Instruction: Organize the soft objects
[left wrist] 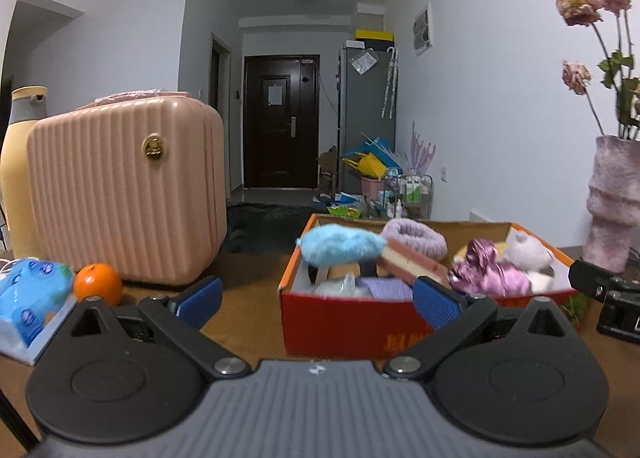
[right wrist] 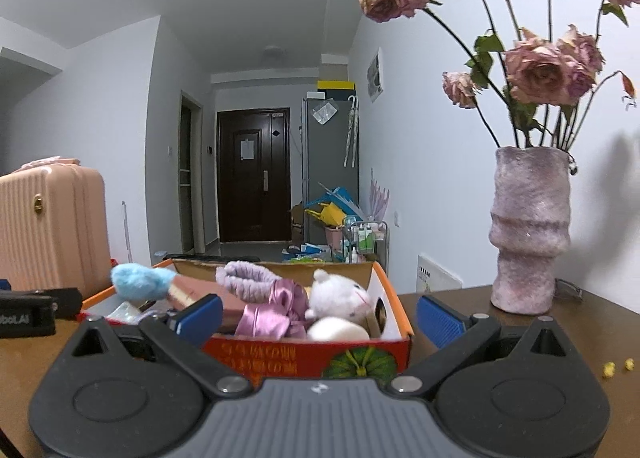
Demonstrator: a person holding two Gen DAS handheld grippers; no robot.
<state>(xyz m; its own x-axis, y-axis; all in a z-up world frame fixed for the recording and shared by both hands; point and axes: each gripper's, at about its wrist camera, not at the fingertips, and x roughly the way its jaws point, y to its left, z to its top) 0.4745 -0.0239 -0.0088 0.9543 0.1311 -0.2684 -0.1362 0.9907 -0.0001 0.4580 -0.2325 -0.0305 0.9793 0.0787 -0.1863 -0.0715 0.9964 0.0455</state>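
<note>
Currently, landmark: orange box (right wrist: 400, 322), holding blue plush (right wrist: 138, 280), on brown table (right wrist: 500, 322).
Left gripper (left wrist: 318, 298): fingers apart, empty, before box.
Right gripper (right wrist: 318, 316): fingers apart, empty.
Room: dark door (right wrist: 254, 174) behind box.

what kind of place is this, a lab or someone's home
Most likely a lived-in home, an apartment room opening onto an entry hallway. A dark front door ends the corridor, a vase of dried roses stands on the brown table, and a pink vanity case sits beside the box of soft things.
</note>
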